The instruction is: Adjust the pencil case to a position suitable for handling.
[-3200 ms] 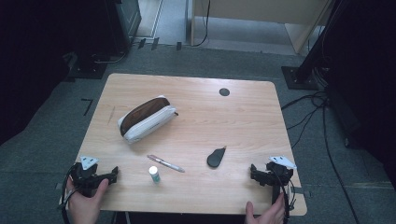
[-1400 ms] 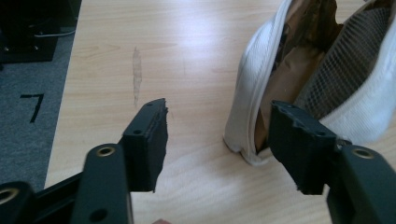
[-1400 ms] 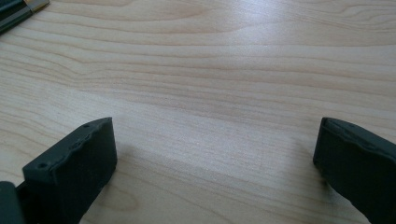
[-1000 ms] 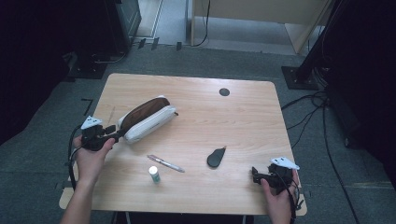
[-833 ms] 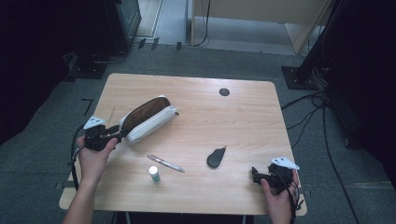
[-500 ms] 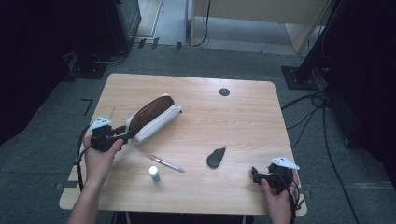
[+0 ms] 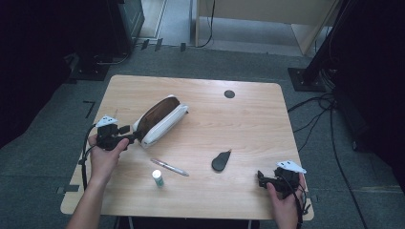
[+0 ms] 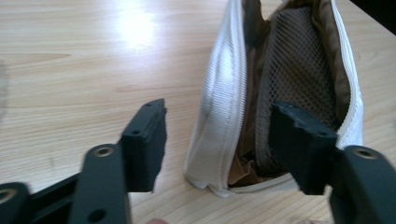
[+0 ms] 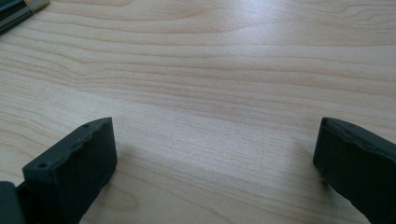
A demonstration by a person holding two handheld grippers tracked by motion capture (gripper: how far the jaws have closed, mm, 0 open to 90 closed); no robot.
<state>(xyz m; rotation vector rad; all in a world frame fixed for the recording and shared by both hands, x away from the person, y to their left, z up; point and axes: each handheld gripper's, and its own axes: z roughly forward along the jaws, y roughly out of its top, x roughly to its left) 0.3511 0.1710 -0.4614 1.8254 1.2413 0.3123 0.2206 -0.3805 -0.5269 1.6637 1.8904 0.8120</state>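
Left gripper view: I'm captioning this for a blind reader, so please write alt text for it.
An unzipped white pouch with a brown mesh lining lies on a wooden table. The left gripper has its two black jaws parted around the pouch's near end; they have just been opening.

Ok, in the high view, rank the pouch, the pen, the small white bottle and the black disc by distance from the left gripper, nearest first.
From the left gripper:
1. Pouch, right at its tips.
2. Pen and small white bottle, toward the person; too close to call.
3. Black disc, near the far edge.
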